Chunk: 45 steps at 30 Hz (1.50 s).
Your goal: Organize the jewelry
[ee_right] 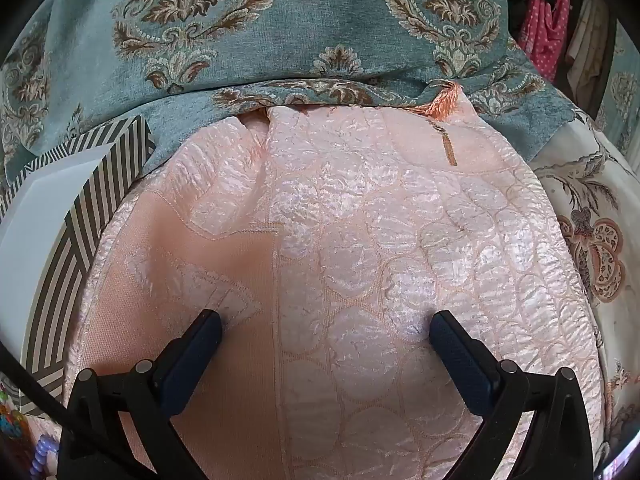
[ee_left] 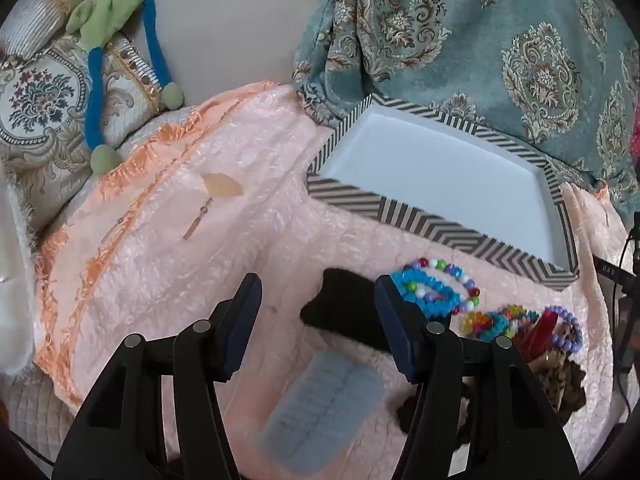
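Observation:
My left gripper (ee_left: 318, 294) is open and tilted down over a pink quilt (ee_left: 168, 272). A black fuzzy item (ee_left: 340, 312) lies on the quilt between its fingers, closer to the right finger (ee_left: 394, 312); the pads do not press it. Just right lie a blue bead bracelet (ee_left: 424, 294), a multicolour one (ee_left: 448, 270), a purple one (ee_left: 570, 324) and other bright beads (ee_left: 492, 322). A long drop earring (ee_left: 197, 222) lies far left. Behind stands an open chevron-striped box (ee_left: 424, 216) with a white inside. My right gripper (ee_right: 326, 326) is wide open over bare quilt (ee_right: 360, 240), holding nothing.
A translucent grey plastic piece (ee_left: 324, 400) lies below my left gripper. Brown patterned items (ee_left: 560, 380) sit at the right. A teal damask cloth (ee_right: 280, 20) hangs behind. The box's corner (ee_right: 100, 184) shows left of my right gripper, and another earring (ee_right: 449, 150) lies far back.

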Each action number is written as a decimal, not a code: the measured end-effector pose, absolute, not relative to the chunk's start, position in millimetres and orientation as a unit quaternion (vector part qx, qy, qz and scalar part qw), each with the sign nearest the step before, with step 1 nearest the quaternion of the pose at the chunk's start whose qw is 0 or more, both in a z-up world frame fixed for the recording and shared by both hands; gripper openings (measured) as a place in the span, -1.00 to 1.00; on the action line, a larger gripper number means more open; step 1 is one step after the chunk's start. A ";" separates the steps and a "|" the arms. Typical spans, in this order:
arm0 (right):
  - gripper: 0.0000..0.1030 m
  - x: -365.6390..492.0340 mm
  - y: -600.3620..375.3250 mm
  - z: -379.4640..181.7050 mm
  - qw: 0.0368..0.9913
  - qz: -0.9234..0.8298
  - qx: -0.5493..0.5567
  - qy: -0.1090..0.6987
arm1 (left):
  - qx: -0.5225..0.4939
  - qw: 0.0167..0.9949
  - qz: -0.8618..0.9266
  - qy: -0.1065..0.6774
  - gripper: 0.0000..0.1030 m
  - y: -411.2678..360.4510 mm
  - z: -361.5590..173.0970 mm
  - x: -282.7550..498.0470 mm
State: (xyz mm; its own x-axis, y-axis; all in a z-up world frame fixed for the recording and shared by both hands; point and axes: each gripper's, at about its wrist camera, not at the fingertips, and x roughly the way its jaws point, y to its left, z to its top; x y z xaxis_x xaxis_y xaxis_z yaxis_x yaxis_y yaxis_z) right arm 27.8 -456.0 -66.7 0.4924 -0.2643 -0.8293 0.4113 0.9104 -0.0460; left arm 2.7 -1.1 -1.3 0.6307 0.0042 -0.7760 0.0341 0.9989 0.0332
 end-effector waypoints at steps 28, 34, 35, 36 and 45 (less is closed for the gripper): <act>1.00 -118.6 -251.6 34.0 0.920 -0.033 0.036 0.388 | -0.011 0.919 -0.009 0.394 0.14 18.1 29.6 -73.0; 1.00 -123.1 -219.7 40.7 0.919 -0.010 0.046 0.391 | -0.003 0.922 -0.011 0.386 0.14 14.0 37.0 -84.4; 1.00 -124.7 -216.9 43.3 0.920 -0.009 0.046 0.390 | -0.005 0.922 -0.012 0.387 0.14 13.5 38.2 -85.0; 1.00 -125.0 -215.1 44.4 0.919 -0.009 0.045 0.391 | -0.007 0.922 -0.013 0.387 0.14 13.1 39.0 -85.7; 1.00 -128.8 -207.8 51.6 0.917 -0.005 0.056 0.394 | -0.006 0.924 -0.018 0.382 0.14 8.7 46.4 -92.4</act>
